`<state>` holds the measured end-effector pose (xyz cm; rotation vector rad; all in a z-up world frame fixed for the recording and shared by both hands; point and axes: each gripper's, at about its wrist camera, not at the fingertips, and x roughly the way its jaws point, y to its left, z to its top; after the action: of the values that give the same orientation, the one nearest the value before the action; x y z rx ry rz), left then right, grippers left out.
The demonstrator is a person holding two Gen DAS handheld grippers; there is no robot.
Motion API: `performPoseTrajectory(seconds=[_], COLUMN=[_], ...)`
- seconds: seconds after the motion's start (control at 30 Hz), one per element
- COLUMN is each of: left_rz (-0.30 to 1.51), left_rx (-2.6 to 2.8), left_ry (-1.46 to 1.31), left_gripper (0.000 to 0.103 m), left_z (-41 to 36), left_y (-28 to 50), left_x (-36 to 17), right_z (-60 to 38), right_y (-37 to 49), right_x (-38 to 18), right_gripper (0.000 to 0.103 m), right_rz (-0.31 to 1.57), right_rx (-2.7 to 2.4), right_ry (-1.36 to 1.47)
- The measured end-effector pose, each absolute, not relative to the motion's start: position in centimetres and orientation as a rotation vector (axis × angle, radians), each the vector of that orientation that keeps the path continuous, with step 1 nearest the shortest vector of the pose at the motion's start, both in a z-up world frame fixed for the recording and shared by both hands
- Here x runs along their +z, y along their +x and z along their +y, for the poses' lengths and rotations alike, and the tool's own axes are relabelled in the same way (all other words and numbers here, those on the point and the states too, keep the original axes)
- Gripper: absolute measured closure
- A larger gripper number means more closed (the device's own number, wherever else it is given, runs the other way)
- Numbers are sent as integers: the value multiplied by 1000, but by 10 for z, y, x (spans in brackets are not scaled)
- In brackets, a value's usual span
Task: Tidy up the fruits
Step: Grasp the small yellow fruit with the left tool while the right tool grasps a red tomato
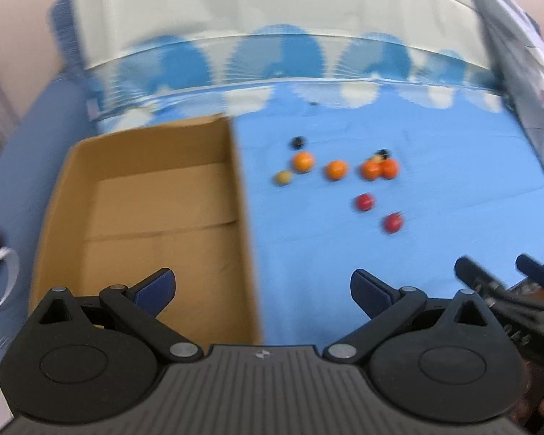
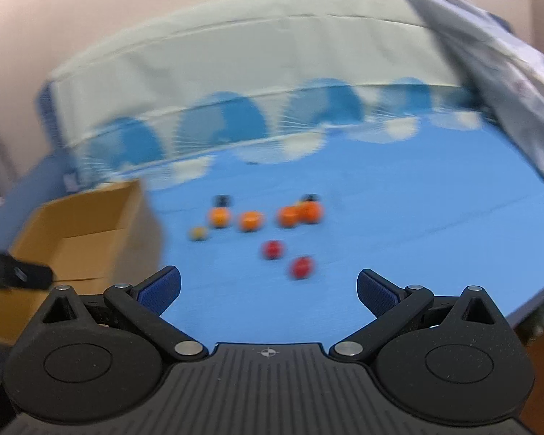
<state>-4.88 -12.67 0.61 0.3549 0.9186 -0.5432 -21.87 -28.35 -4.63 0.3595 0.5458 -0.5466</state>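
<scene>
Blue padding is seen on the fingers of the left gripper (image 1: 263,291) in the left wrist view; the jaws are spread wide and nothing is held or touched between them. Below and to their left an open cardboard box (image 1: 145,217) is shown resting on the blue sheet (image 1: 435,181), its floor bare. To the right of the box, well apart from the jaws, the fruits are scattered: four oranges (image 1: 336,169), two of them touching, two red fruits (image 1: 364,202), a pale yellowish fruit (image 1: 283,177) and two dark ones (image 1: 297,141). The other gripper is caught blurred at the lower right edge. No legible writing is seen, only a small round emblem on the gripper body. In the right wrist view, the right gripper (image 2: 268,290) is likewise released, jaws wide and empty, above the sheet. The same fruits lie ahead, the nearest red one (image 2: 300,267) just beyond the fingertips. Only a corner of the box (image 2: 87,232) is seen at the left, so its floor is mostly hidden here.
</scene>
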Motion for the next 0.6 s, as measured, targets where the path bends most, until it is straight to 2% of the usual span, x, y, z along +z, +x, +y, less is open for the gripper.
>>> performPoseTrajectory(seconds=[0.37,0.6], left_rz=[1060,1161], left_rx=[-602,-589], left_ry=[538,731], left_gripper=[0,0], left_z=[-288,-332], left_y=[73,140], left_x=[-87,-149], right_z=[-379,-408], right_y=[-140,-81], right_x=[-141,-193], right_gripper=[0,1], right_rz=[749,822], right_rx=[-547,-516], right_ry=[396,461])
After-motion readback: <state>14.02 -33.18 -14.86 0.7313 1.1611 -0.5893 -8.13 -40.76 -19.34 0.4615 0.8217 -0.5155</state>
